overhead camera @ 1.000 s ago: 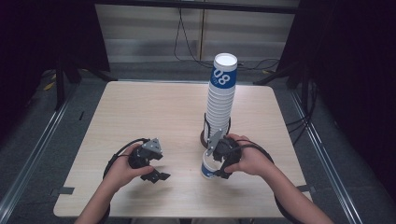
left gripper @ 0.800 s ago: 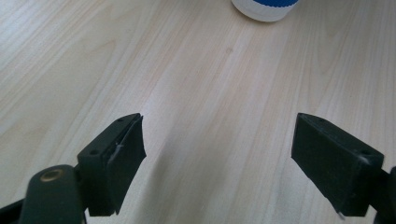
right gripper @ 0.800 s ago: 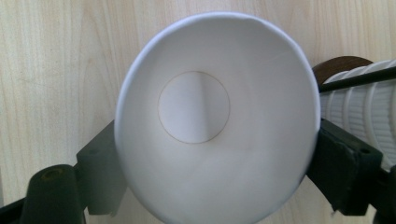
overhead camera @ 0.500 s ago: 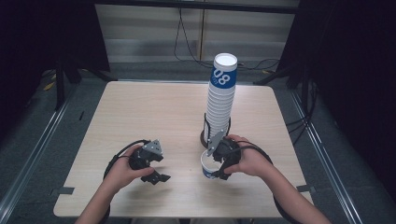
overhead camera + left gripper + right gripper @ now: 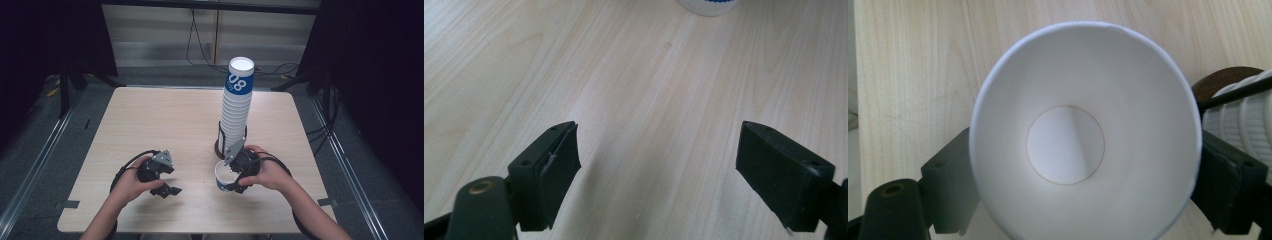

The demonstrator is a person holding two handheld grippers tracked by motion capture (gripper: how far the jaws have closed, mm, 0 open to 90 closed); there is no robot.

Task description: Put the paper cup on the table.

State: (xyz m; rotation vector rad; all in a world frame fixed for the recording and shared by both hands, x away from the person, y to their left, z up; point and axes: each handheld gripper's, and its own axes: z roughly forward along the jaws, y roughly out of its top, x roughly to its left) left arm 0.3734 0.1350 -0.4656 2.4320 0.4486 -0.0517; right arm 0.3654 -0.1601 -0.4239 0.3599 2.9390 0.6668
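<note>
Standing upright on the pale wooden table (image 5: 150, 120), a single white paper cup (image 5: 223, 176) with blue print sits between the black jaws of the right gripper (image 5: 234, 176), near the table's near edge and a little right of centre. In the right gripper view the cup's open mouth (image 5: 1083, 130) faces the camera, its round white bottom plain to see, and one jaw sits on each side of its wall; they appear to press against it, so the gripper grips the cup. The person's right hand (image 5: 267, 172) wraps the gripper body from the right. Just beyond the cup, toward the far side, rises a tall stack of nested cups (image 5: 235, 107), its top cup blue-banded with "08" printed on it, standing on a dark round base; the ribbed rims of that stack also show at the right edge of the right gripper view. Well to the left, the left gripper (image 5: 166, 190) rests low over the table in the person's left hand (image 5: 131, 184), holding nothing. In the left gripper view its jaws stand wide apart over bare wood, and the bottom of the cup shows at the top edge.
</note>
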